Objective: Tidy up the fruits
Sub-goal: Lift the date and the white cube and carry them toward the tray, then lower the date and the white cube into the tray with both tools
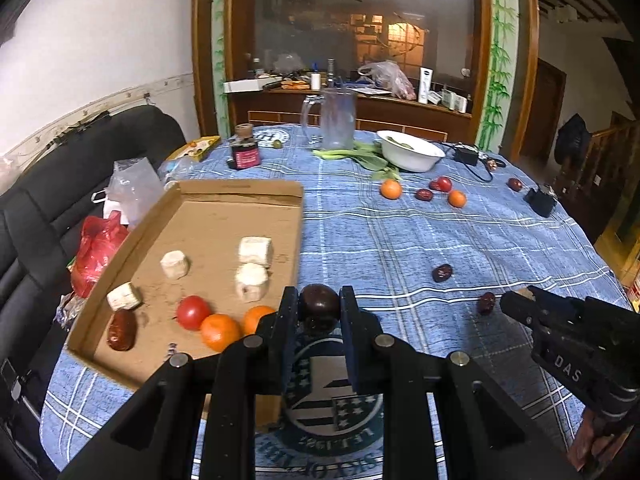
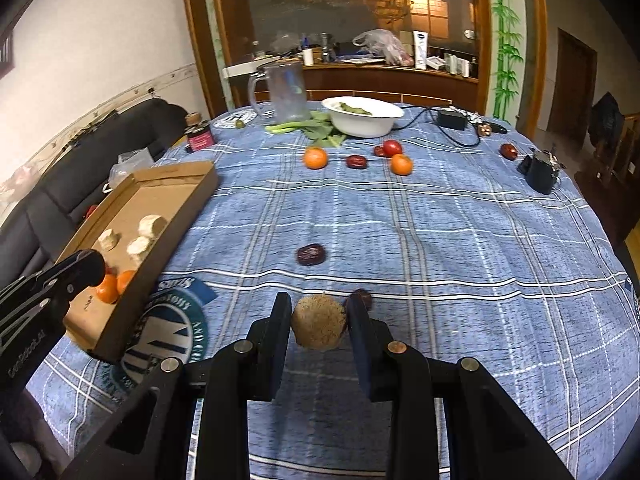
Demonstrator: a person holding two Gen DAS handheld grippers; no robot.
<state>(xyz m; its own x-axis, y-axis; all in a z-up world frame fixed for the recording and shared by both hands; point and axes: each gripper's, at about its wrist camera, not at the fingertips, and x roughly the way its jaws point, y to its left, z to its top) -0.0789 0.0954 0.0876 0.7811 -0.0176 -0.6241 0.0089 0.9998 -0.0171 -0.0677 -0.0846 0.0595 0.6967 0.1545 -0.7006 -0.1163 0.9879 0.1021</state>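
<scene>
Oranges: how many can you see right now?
4. Two in the cardboard tray, near corner: and. Two loose on the tablecloth near the white bowl: and.

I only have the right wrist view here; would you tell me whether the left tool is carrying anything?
Observer: Yes, the left tool is shut on a dark jujube.
Operator: Thank you. What fruit lies in the cardboard tray besides the oranges I can see?
Observer: In the cardboard tray, a tomato touches the oranges, and a red jujube lies at the near left.
Operator: I count three pale chunks in there; is that right?
Observer: There are four; the fourth pale chunk sits right beside that red jujube.
</scene>
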